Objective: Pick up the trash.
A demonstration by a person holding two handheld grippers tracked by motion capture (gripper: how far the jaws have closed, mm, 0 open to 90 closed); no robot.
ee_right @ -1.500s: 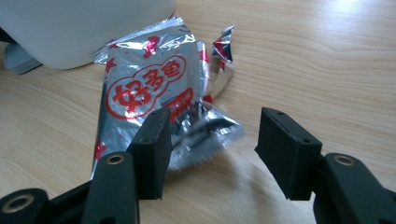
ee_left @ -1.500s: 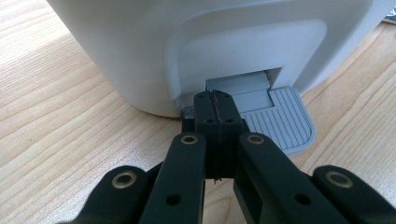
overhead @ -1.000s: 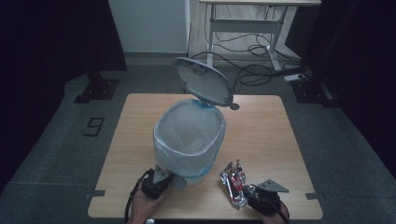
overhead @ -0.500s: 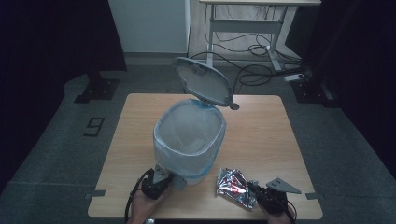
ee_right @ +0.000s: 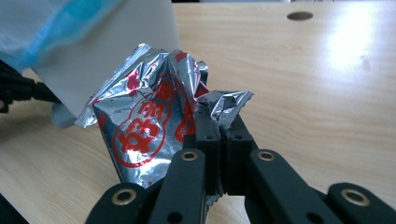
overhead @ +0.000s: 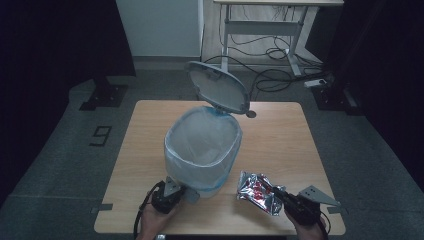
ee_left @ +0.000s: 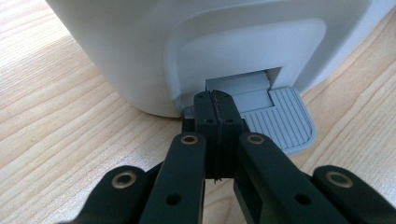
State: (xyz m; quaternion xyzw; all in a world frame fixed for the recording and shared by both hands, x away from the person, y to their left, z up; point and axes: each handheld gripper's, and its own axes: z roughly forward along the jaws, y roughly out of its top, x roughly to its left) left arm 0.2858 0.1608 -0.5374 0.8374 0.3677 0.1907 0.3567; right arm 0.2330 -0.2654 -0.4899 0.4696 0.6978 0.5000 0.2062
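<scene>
Foil packet (overhead: pixel 258 192) lowered, right hand-held gripper (overhead: pixel 281 194) withdrawn

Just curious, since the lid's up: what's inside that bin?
The bin holds a thin, pale, blue-edged liner. Nothing else shows in it from above, though its bottom is hazy. The foil packet is outside, in the right gripper.

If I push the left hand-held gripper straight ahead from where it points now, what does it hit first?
The left hand-held gripper, its jaws closed, points at the grey pedal and its recess at the base of the white pedal bin. It would likely meet the pedal's hinge first; depth is hard to judge.
</scene>
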